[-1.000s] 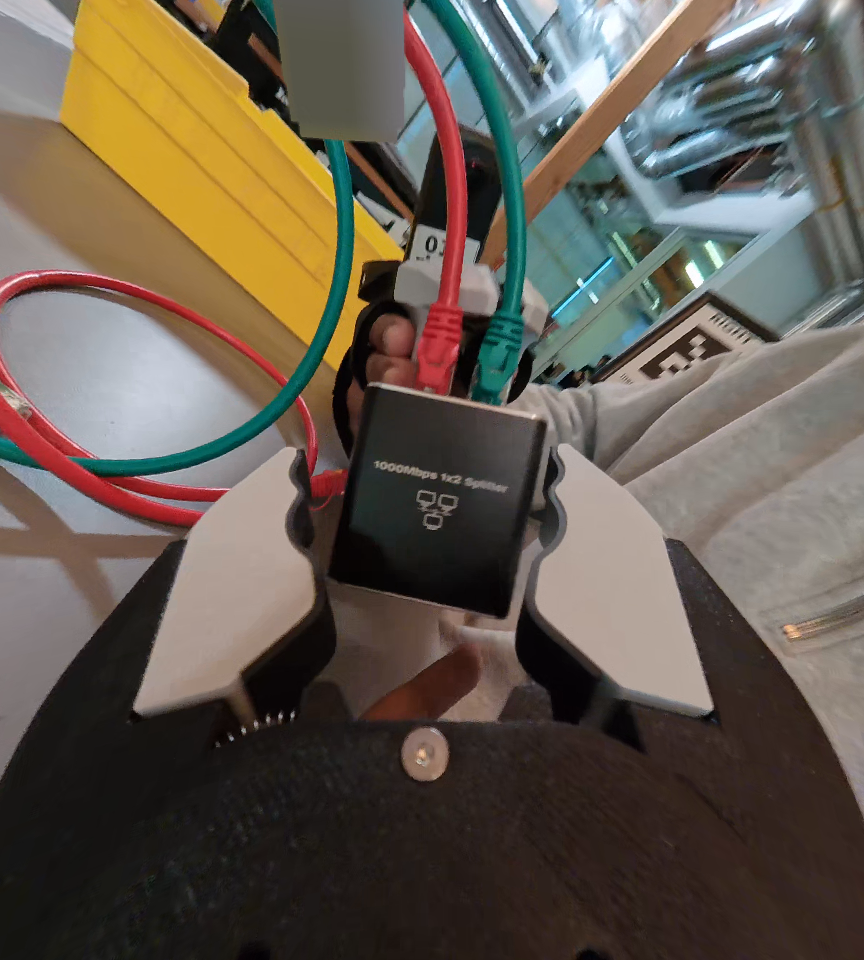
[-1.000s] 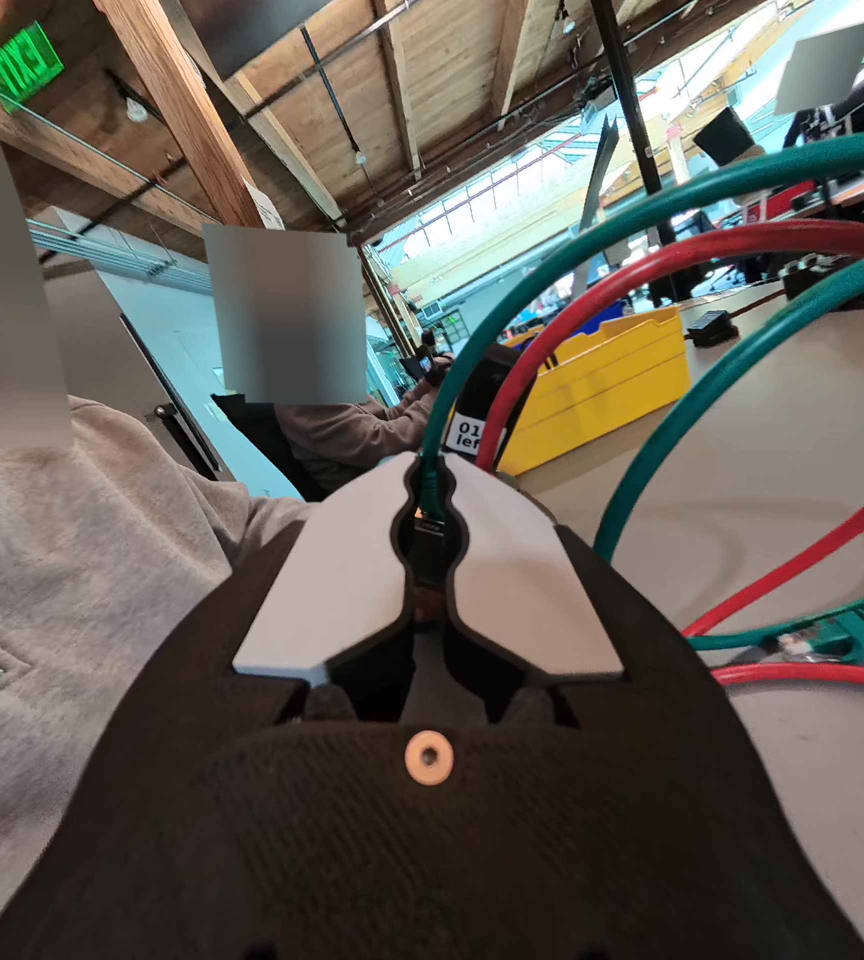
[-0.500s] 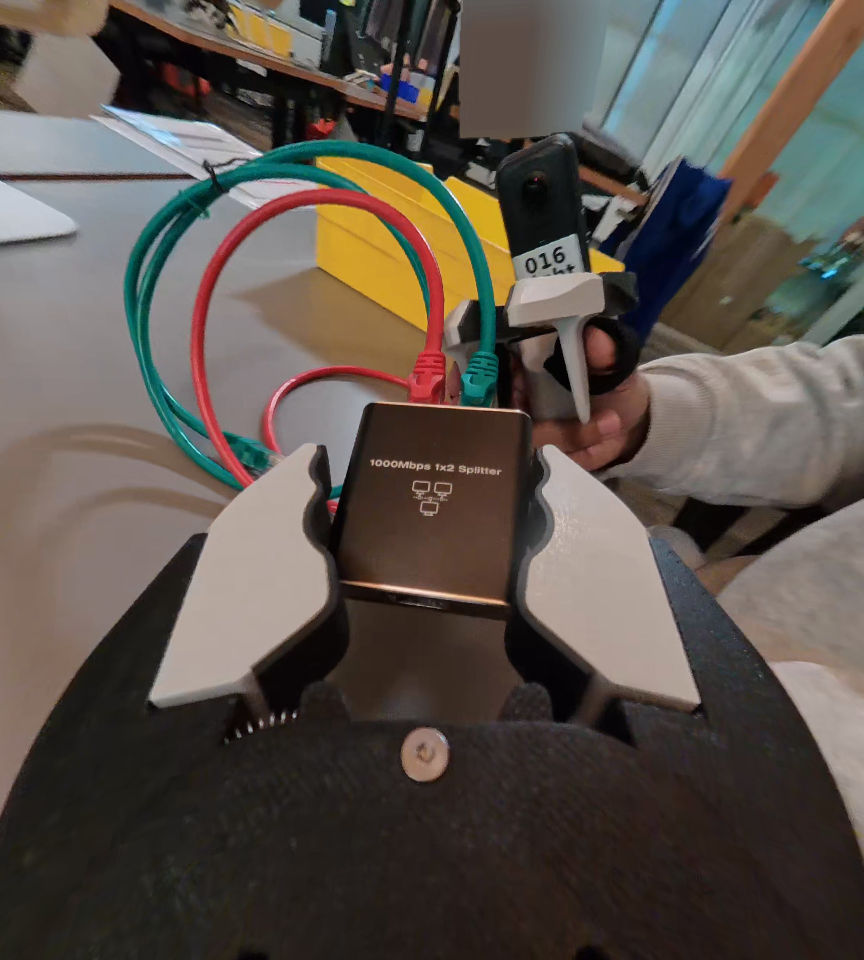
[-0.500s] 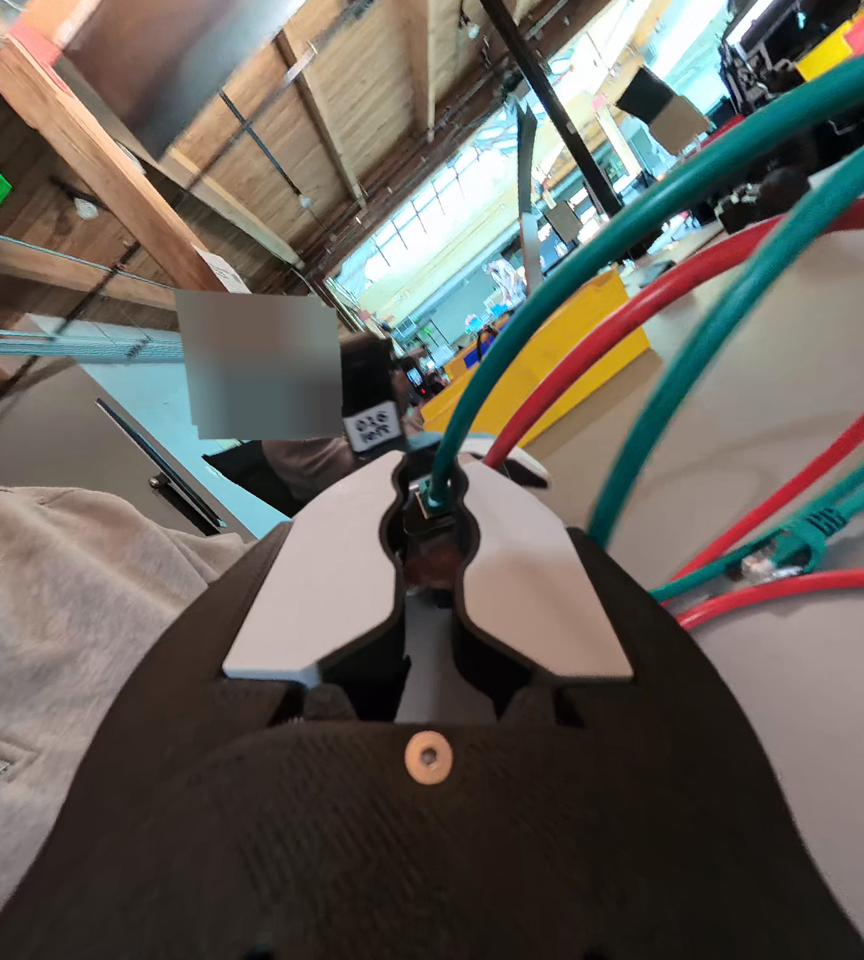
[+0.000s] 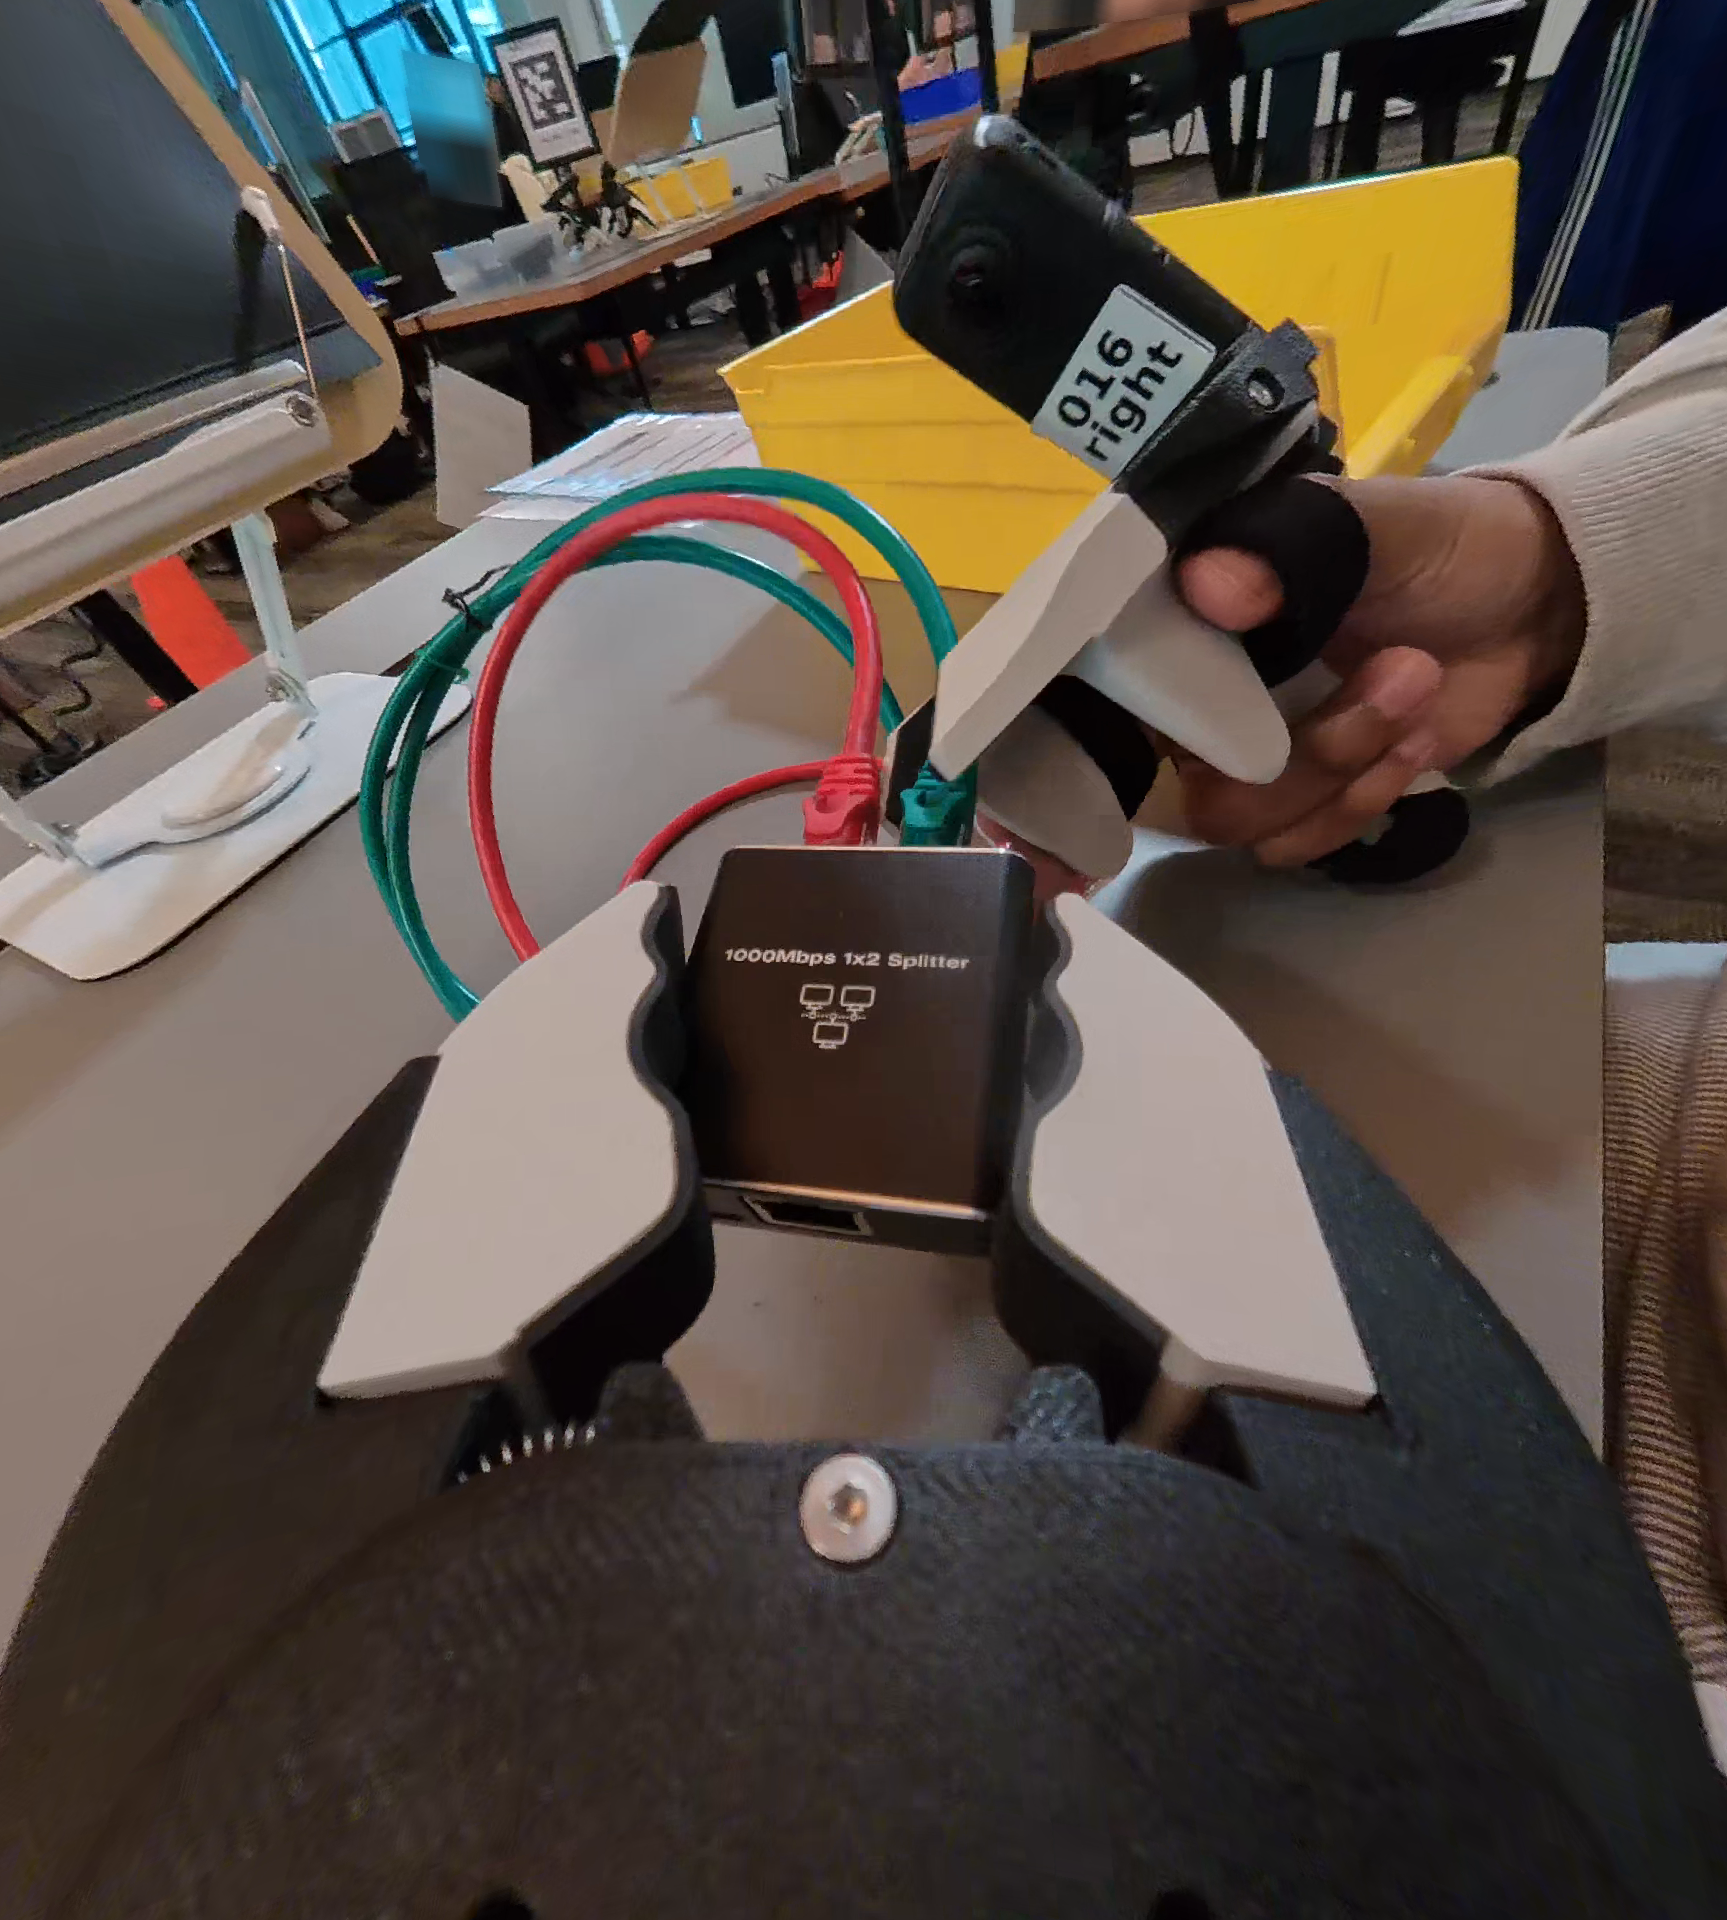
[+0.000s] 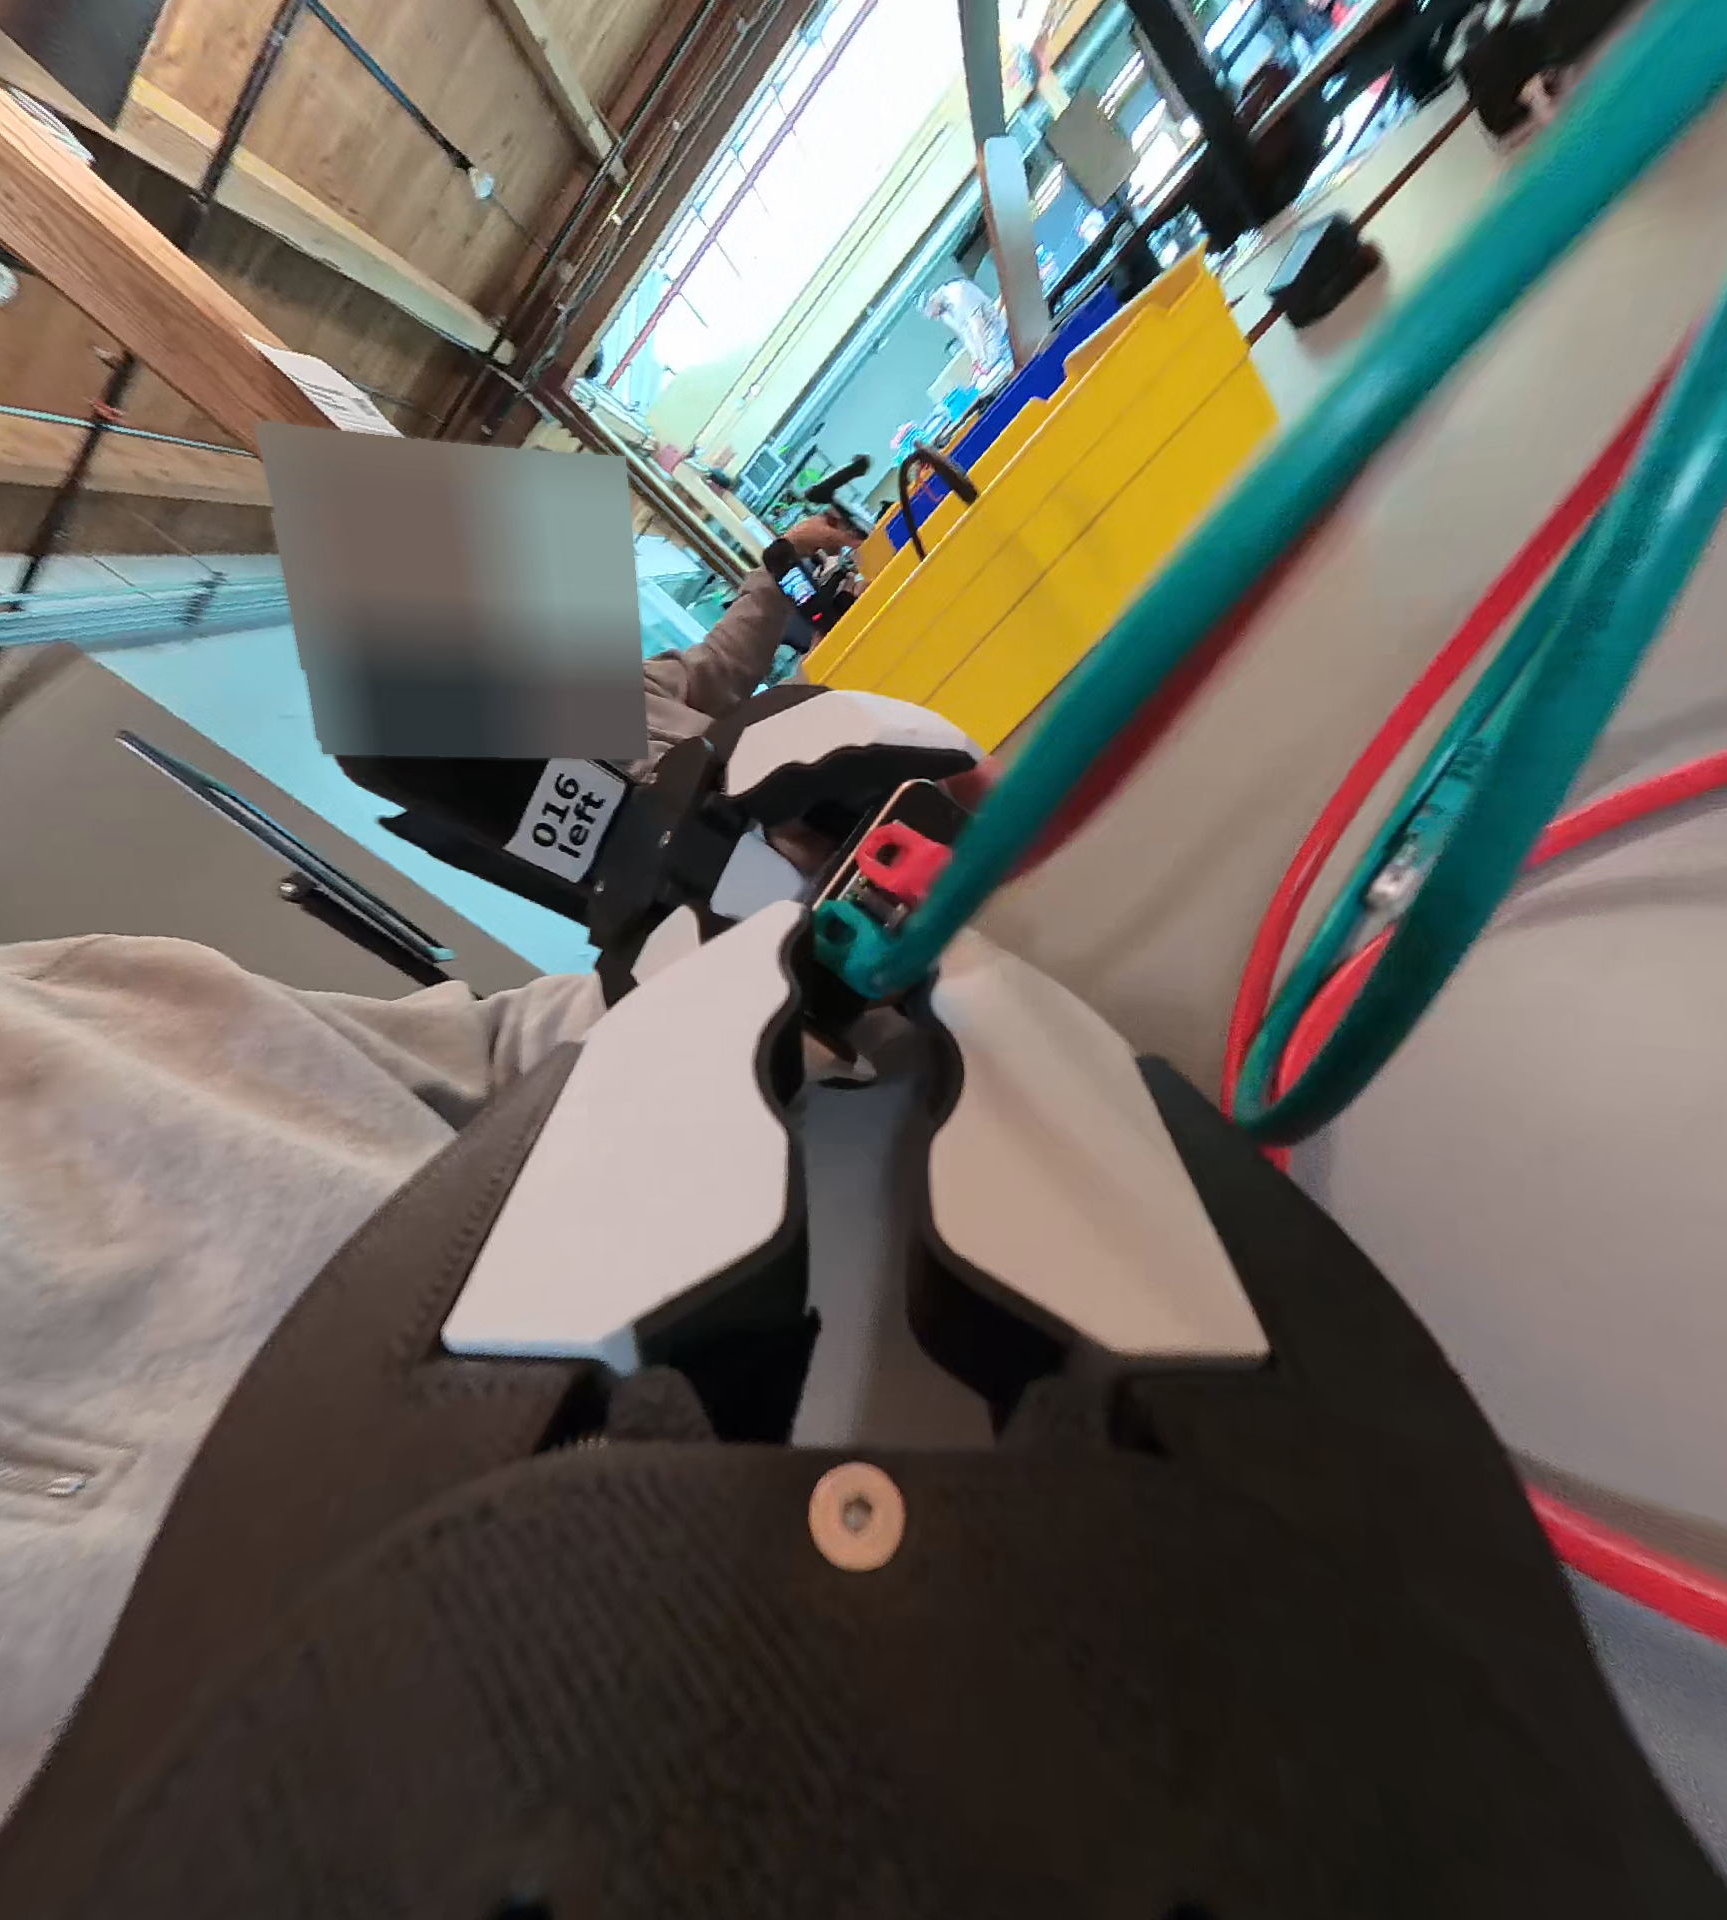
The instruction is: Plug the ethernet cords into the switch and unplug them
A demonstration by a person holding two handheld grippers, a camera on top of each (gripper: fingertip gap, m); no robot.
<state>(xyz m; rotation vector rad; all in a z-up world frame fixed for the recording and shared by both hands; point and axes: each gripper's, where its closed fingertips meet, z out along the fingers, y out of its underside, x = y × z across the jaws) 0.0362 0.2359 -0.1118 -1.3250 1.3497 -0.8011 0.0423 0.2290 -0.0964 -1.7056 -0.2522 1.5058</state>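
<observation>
**Small switch clamped by its sides, green plug between the other tongs**

The left tongs [image 5: 854,1049] are clenched on the black switch [image 5: 859,1049], pressing its two long sides and holding it just above the desk [image 5: 163,1122], near the edge closest to the person. A red cord [image 5: 843,800] and a green cord [image 5: 932,810] sit side by side in its far ports; the near port is empty. The right tongs [image 6: 864,1003] are released, their jaws parted around the green plug [image 6: 854,940] without squeezing it.

The switch looks light, rigid and smooth-skinned, so it could twist or slip in a side grip when a plug is pulled; holding it mid-body, as here, seems sound. The cords look springy and loop back over the desk toward the yellow bin [image 5: 942,416] at the far edge, so they will tug sideways. The plug body is the place to pinch, close to the port, with its latch tab pressed; pulling on the cable itself would likely strain the clip.
</observation>
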